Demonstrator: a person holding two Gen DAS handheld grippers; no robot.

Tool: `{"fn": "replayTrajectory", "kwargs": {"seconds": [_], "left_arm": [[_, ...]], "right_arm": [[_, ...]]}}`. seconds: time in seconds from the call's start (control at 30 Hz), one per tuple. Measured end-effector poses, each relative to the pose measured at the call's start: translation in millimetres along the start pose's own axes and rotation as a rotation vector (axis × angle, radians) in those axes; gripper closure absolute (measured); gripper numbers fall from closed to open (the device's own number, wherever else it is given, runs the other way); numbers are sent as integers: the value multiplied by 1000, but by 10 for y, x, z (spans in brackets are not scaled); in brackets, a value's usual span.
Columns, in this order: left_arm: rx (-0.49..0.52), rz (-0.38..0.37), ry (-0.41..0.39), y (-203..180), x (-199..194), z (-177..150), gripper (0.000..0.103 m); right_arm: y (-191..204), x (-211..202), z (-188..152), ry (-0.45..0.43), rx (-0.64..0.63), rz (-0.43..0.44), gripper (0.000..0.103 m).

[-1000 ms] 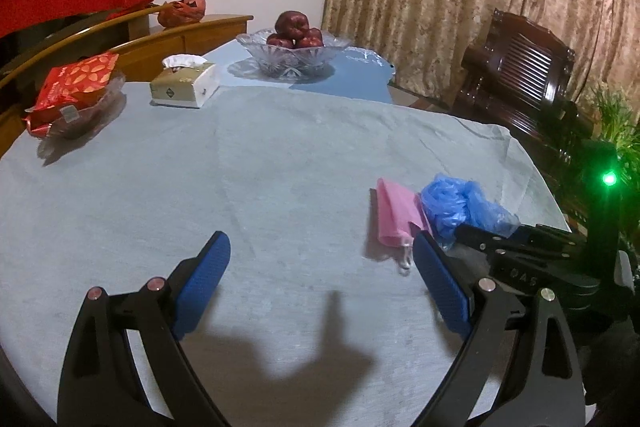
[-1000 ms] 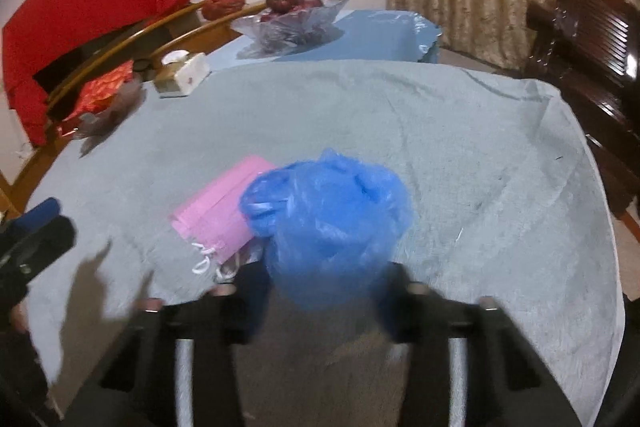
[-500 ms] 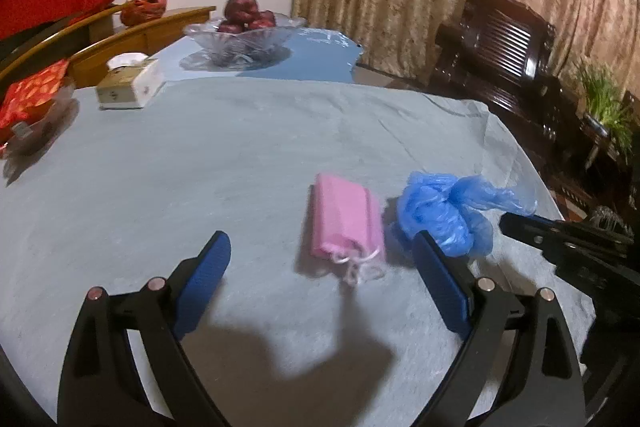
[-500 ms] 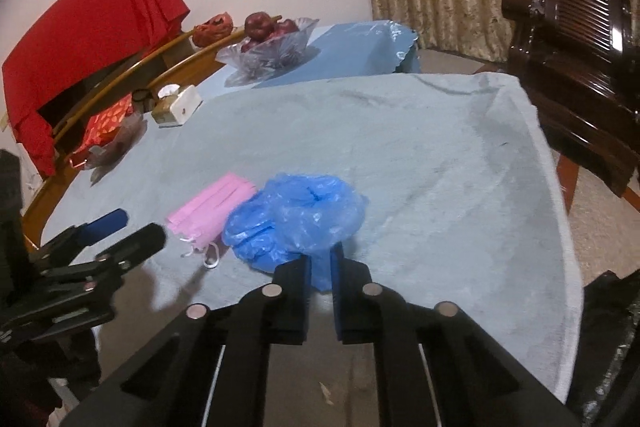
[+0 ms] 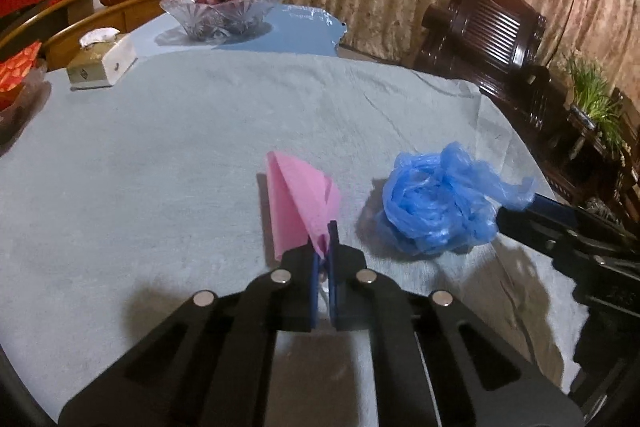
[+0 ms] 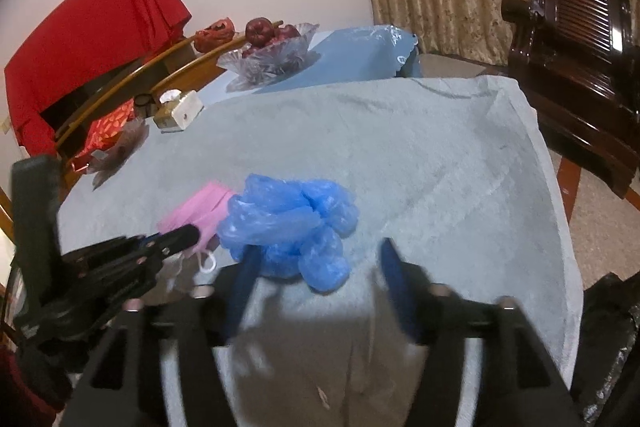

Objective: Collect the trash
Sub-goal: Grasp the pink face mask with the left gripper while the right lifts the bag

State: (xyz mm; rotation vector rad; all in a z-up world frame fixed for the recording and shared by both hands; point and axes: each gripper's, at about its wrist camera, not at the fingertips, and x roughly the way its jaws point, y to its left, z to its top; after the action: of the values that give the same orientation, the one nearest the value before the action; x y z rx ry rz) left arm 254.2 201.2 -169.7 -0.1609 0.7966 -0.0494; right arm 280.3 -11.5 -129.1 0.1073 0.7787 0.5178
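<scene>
From the left wrist view, the left tongs point(image 5: 325, 243) are pinched tight on the near corner of the pink face mask point(image 5: 298, 199), which stands up in a crumpled fan just ahead of the tips while its far edge touches the grey tablecloth point(image 5: 160, 167). That mask looks feather-light and floppy, so a corner pinch should carry it, though I'd expect it to dangle and swing, with the ear loops trailing below. To the right of these tongs sits the blue plastic bag point(image 5: 436, 203), bunched into a loose ball, with the right tongs point(image 5: 516, 215) poking in at its far right side. Over to the right wrist view: the right tongs point(image 6: 316, 267) are spreading, jaws opening as I watch, and the blue plastic bag point(image 6: 292, 223) lies on the cloth just ahead, its near lobes between the two blue pads point(image 6: 394, 267), neither visibly pressing it. Thin film like that is slippery and springy; I reckon a bite deep into the thick middle of the wad would hold better than a nip at a loose flap, which may simply pull out. Left of those tongs, the pink face mask point(image 6: 200, 207) peeks out behind the bag, the left tongs point(image 6: 192, 233) closed on it.
</scene>
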Motion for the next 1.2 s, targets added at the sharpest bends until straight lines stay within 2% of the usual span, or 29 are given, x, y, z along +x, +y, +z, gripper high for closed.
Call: {"fn": "replayTrajectory", "kwargs": {"seconds": [0.07, 0.13, 0.4, 0.43, 0.53, 0.67, 0.97, 1.2], "left_arm": [[-16, 7, -20, 45, -102, -10, 100], [-28, 18, -36, 88, -181, -15, 100], [-27, 47, -47, 204, -317, -45, 100], [-27, 50, -46, 206, -321, -49, 100], [-27, 51, -42, 182, -327, -56, 100], [-21, 51, -50, 130, -358, -38, 100], [0, 43, -88, -99, -593, 54, 100], [28, -2, -140, -394, -902, 123, 100]], "right_arm": [[33, 75, 25, 7, 6, 11, 20], [61, 153, 40, 25, 12, 21, 18], [101, 606, 46, 100, 20, -7, 18], [104, 617, 40, 103, 15, -6, 20], [137, 653, 49, 131, -6, 25, 56], [153, 601, 47, 134, -16, 45, 68], [189, 8, 105, 21, -36, 39, 70], [164, -566, 68, -46, -68, 33, 70]]}}
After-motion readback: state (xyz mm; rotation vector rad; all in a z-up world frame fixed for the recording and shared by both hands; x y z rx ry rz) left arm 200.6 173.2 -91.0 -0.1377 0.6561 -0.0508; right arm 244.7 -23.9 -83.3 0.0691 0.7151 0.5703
